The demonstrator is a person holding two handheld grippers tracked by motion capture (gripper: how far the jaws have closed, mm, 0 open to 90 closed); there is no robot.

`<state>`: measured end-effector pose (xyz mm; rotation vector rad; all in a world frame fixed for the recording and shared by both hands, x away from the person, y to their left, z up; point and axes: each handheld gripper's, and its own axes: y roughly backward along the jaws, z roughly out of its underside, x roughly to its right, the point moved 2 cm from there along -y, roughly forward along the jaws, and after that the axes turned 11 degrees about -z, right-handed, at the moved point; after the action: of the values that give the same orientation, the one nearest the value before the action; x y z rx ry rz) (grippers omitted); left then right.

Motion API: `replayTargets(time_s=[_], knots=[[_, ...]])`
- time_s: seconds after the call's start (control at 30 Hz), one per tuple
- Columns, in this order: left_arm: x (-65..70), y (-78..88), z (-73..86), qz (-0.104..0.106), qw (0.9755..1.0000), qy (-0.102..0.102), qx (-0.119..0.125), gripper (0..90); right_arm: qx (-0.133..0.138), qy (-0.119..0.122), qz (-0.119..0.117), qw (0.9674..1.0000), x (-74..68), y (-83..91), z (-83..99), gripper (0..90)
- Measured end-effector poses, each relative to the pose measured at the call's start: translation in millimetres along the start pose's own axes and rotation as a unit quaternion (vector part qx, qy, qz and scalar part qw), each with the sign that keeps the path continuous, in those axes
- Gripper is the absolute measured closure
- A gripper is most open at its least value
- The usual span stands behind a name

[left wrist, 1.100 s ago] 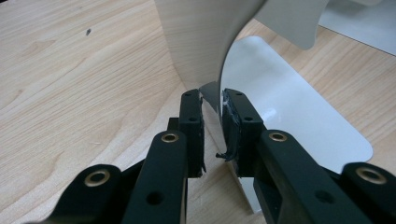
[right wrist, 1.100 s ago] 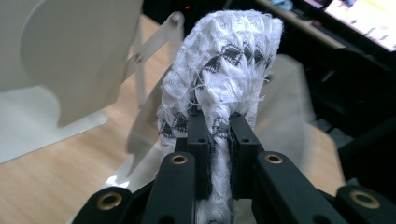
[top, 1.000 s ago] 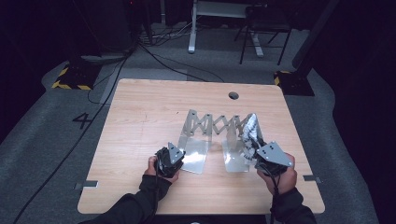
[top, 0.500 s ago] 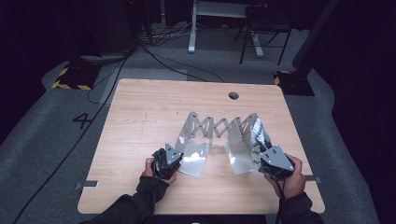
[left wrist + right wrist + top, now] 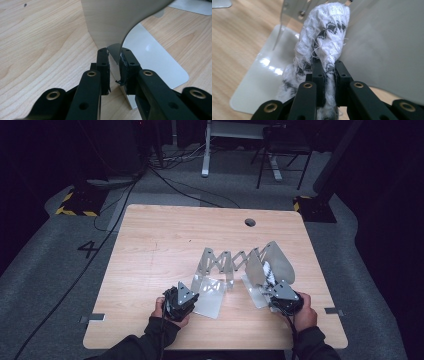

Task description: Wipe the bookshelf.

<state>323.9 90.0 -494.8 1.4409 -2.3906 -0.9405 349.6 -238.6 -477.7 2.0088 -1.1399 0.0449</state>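
Note:
A folding metal rack (image 5: 235, 260) with a scissor lattice and a shiny end plate on each side stands on the wooden table (image 5: 165, 245). My left gripper (image 5: 191, 299) is at the near left plate (image 5: 150, 57). That plate's thin corner sits between the pads (image 5: 125, 65), and the jaws, nearly closed on it, have just eased open slightly. My right gripper (image 5: 328, 66) is shut on a white knitted cloth with black triangles (image 5: 324, 30). It holds the cloth upright against the right end plate (image 5: 387, 50), above that plate's flat base (image 5: 259, 82). From above, the cloth (image 5: 267, 270) shows between the right-hand plates, just beyond the right gripper (image 5: 274, 289).
A round cable hole (image 5: 250, 222) is in the table's far edge. Beyond the table are floor cables, a desk leg and a chair on grey carpet. Both forearms come in over the near edge. Bare wood stretches left of the rack and behind it.
My right hand has sunk toward the table and the near edge, taking the cloth down with it. The left hand has stayed where it was.

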Motion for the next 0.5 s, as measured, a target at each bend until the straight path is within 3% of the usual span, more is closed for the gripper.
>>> replayTargets(time_s=[0.13, 0.33, 0.5], knots=[[1.7, 3.4, 2.0, 0.008, 1.0, -0.006, -0.001, 78.7, -0.009, -0.005, -0.044, 0.999, -5.5, -9.6, 5.4, 81.7], [2.9, 4.1, 2.8, 0.008, 0.9999, -0.01, 0.001, 78.3, -0.014, -0.009, -0.067, 0.9976, -8.7, -17.7, 7.6, 81.7], [4.2, 3.9, 2.7, 0.007, 0.9999, -0.014, 0.002, 77.6, 0.026, 0.011, -0.077, 0.9966, -8.2, -14.3, 0.0, 81.7]])
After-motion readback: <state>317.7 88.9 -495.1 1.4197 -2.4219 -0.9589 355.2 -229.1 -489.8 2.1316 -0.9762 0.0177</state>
